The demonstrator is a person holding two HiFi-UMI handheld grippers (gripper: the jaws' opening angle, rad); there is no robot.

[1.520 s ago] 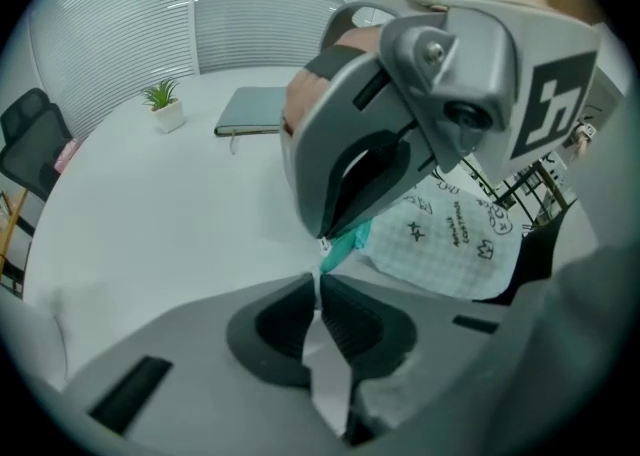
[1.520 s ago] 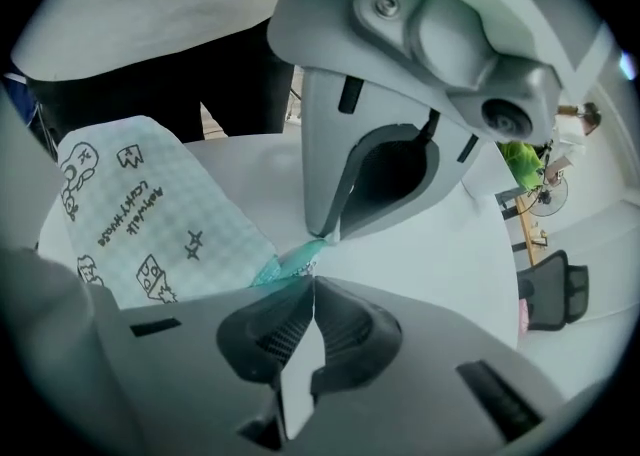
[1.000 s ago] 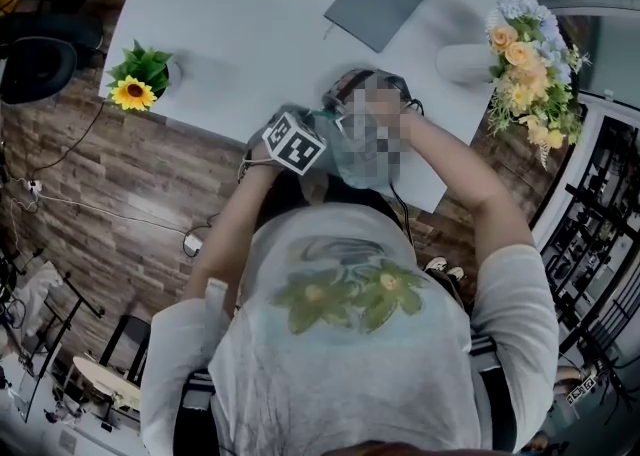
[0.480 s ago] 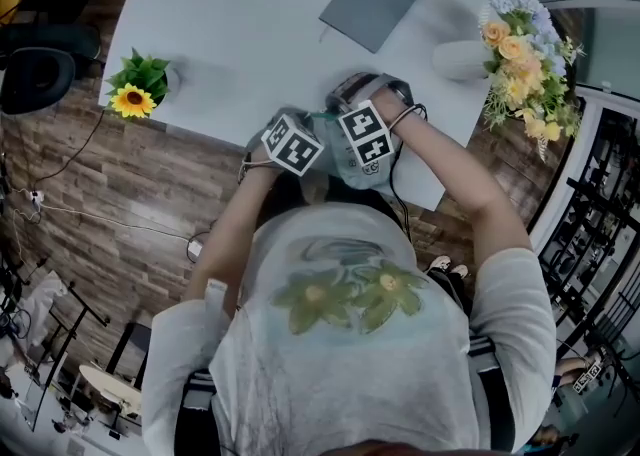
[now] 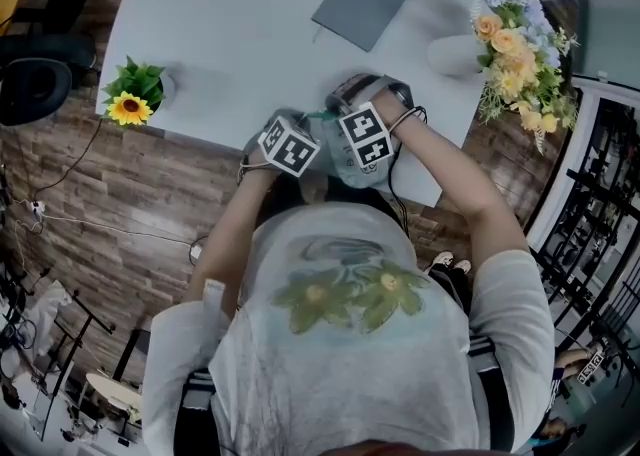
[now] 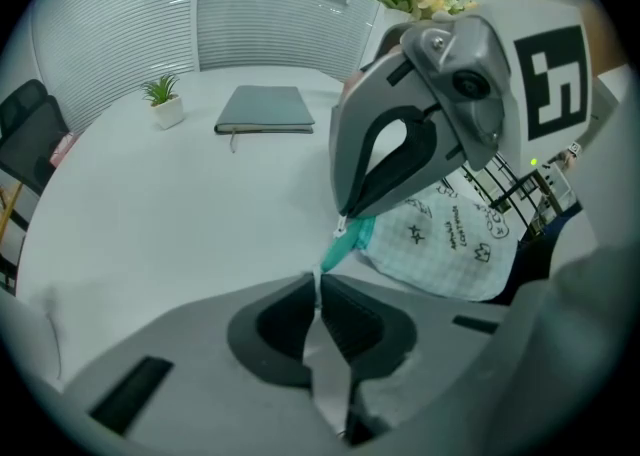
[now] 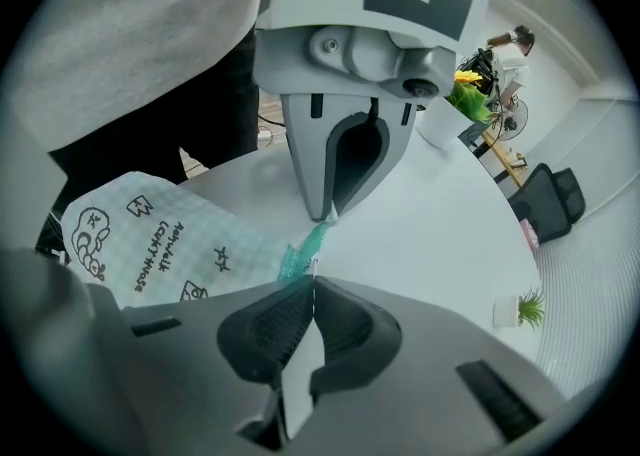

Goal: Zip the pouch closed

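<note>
The pouch [image 6: 450, 239], a mint check bag with small black doodles, lies at the near edge of the white table [image 6: 150, 204], right in front of the person. A teal zipper strip [image 6: 355, 236] sticks out from its corner, and both tongs meet there.

The left gripper [image 6: 318, 289] has its jaws pressed together on the free end of the strip, with only a thin sliver showing between the pads. The right gripper [image 7: 305, 279] is also clamped on the strip, closer to the bag's body. A small metal bit sits just at its tips, but I cannot tell whether the pads grip that piece or only the tape. The two sets of tips are nearly touching, nose to nose.

Each gripper fills much of the other's view. From the left one, the right gripper's grey body hides part of the pouch and the table behind it. In the head view the two marker cubes [image 5: 290, 144] sit side by side over the jaws and cover most of the bag.

Farther back on the table, well apart from the work, are a grey notebook [image 6: 265, 109] and a small potted plant [image 6: 163, 101]. A sunflower pot [image 5: 130, 107] stands at the left rim and a vase of pastel flowers [image 5: 520, 49] at the right. A black chair [image 7: 548, 199] stands beyond the table.
</note>
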